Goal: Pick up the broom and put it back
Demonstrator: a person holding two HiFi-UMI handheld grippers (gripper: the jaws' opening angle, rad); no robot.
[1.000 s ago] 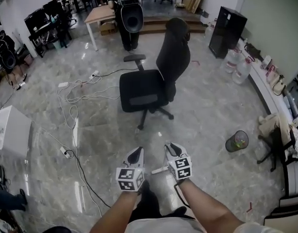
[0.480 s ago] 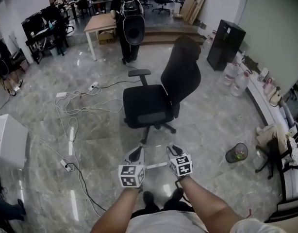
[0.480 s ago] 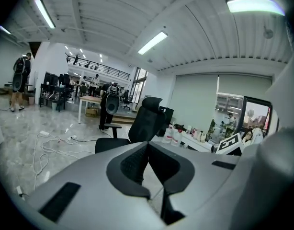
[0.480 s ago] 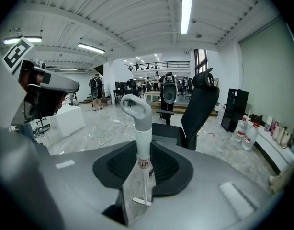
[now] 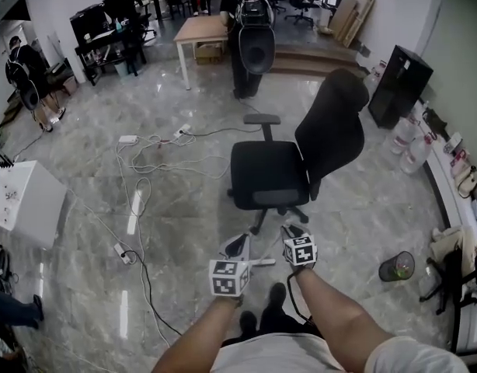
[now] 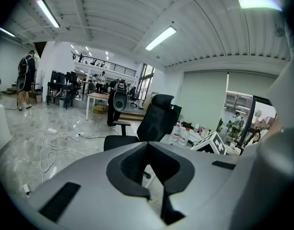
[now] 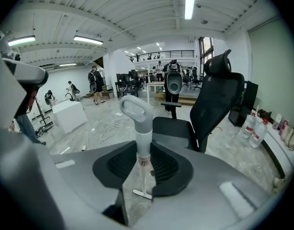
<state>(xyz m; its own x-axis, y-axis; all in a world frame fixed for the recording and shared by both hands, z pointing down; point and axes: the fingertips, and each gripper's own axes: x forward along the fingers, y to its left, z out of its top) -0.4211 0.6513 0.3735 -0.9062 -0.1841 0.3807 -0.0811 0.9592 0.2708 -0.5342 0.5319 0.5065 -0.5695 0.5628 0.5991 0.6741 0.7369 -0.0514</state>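
Just ahead of my feet, above the grey marble floor (image 5: 363, 224), my right gripper (image 5: 290, 231) clamps the white-and-grey plastic broom (image 7: 136, 110). Its pads sit on the shaft just below the loop end, which points to twelve o'clock. My left gripper (image 5: 238, 246), at nine o'clock of it, is closed and empty. The broom looks light, stiff and smooth. I judge it could swivel, and a hold nearer mid-shaft would steady it.

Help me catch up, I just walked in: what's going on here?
A person is beside a black office chair with a hand-held gripper in each hand. The right hand-held gripper grips the grey broom by its handle; the left hand-held gripper holds nothing. The broom is not yet put back.
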